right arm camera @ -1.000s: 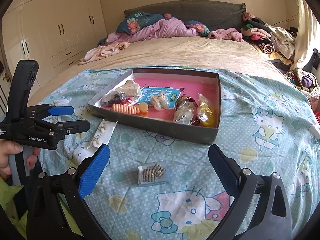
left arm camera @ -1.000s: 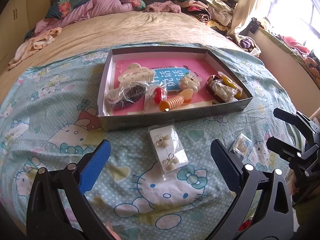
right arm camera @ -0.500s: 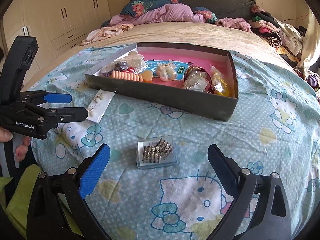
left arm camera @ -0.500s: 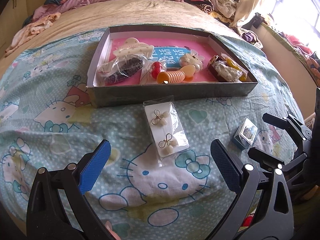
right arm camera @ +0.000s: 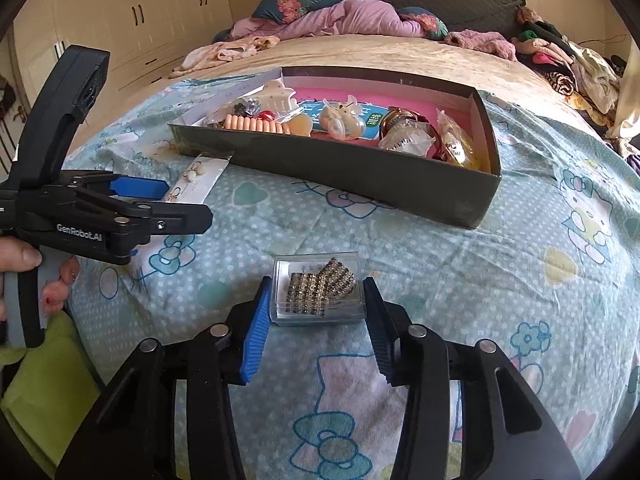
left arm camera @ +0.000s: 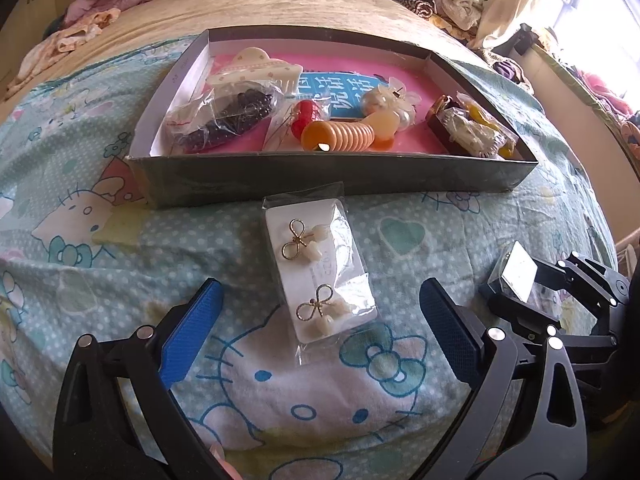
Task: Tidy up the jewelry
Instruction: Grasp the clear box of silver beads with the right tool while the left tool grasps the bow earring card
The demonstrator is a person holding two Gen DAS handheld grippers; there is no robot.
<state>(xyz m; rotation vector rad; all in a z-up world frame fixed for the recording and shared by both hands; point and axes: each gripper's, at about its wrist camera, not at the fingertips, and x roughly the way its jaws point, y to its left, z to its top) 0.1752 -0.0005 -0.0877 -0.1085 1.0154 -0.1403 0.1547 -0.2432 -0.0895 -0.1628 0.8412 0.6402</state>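
We are finding the right gripper (right arm camera: pixel 316 320) closed on a small clear plastic case (right arm camera: pixel 319 291) of rhinestone pieces, its blue pads (right arm camera: pixel 256 332) pressing the case's two side walls while the case is sitting on the cartoon-print bedsheet (right arm camera: pixel 460 264). We are seeing the left gripper (left arm camera: pixel 320 340) spread wide and holding nothing; a bagged white card with two gold bow earrings (left arm camera: pixel 320 272) is lying flat between its fingers and reaching just ahead of the tips, touching neither pad. The card's far end is lying just beside the near wall of the dark shallow box (left arm camera: pixel 332 178). That box is holding a cream hair claw (left arm camera: pixel 256 68), a bag of dark beads (left arm camera: pixel 228 116), an orange ribbed clip (left arm camera: pixel 344 138) and other bagged pieces on a pink liner. Bare sheet is lying between the clear case and the box wall. Beyond the box, we are noting crumpled bedding (right arm camera: pixel 340 20).
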